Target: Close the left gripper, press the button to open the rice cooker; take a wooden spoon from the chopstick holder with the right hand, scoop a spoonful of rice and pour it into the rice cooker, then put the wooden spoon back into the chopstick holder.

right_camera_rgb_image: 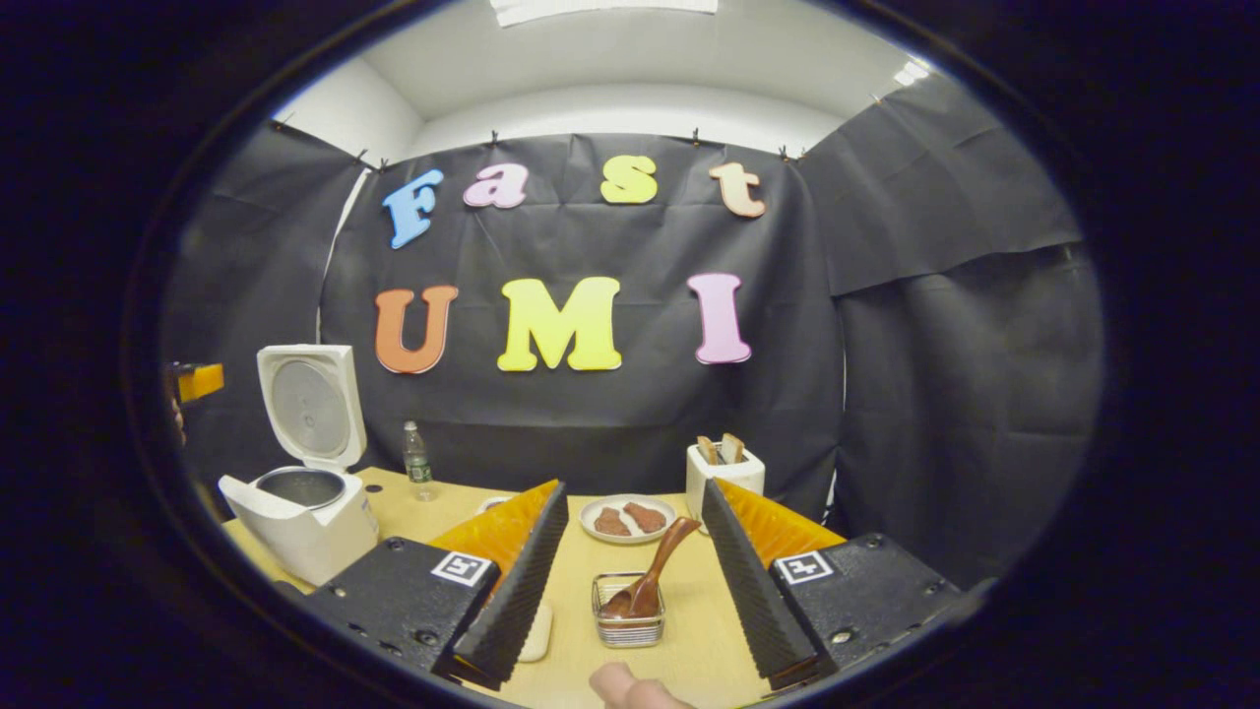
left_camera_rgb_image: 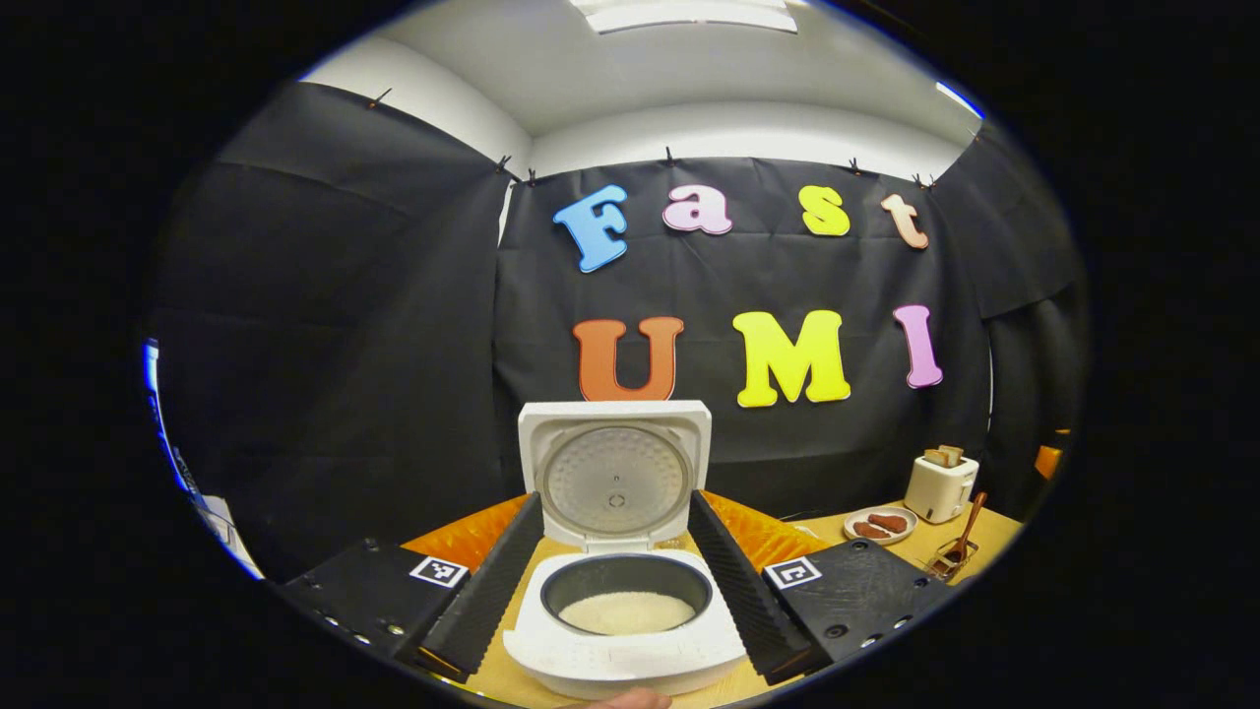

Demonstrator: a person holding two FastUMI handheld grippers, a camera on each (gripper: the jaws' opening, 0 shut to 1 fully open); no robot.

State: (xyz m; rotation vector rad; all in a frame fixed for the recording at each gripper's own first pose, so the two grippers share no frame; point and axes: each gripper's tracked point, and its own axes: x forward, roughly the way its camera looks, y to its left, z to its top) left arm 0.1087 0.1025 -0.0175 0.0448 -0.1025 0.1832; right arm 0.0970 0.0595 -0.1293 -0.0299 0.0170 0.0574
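The left claw (left_camera_rgb_image: pixel 615 591) is held level, fingers spread wide apart around the rice cooker (left_camera_rgb_image: pixel 622 630), whose lid is raised and which holds rice. The right claw (right_camera_rgb_image: pixel 630 581) is likewise parted, aimed at the wooden spoon (right_camera_rgb_image: pixel 652 581) standing in the chopstick holder (right_camera_rgb_image: pixel 628 622) on the tabletop (right_camera_rgb_image: pixel 689 630).

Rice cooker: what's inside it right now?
The rice cooker stands with its lid up; white rice lies in the dark inner pot. The rice covers the pot's bottom.

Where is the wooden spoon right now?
In the right gripper view the spoon leans in the wire holder on the table, between the open fingers, just in front of the plate.
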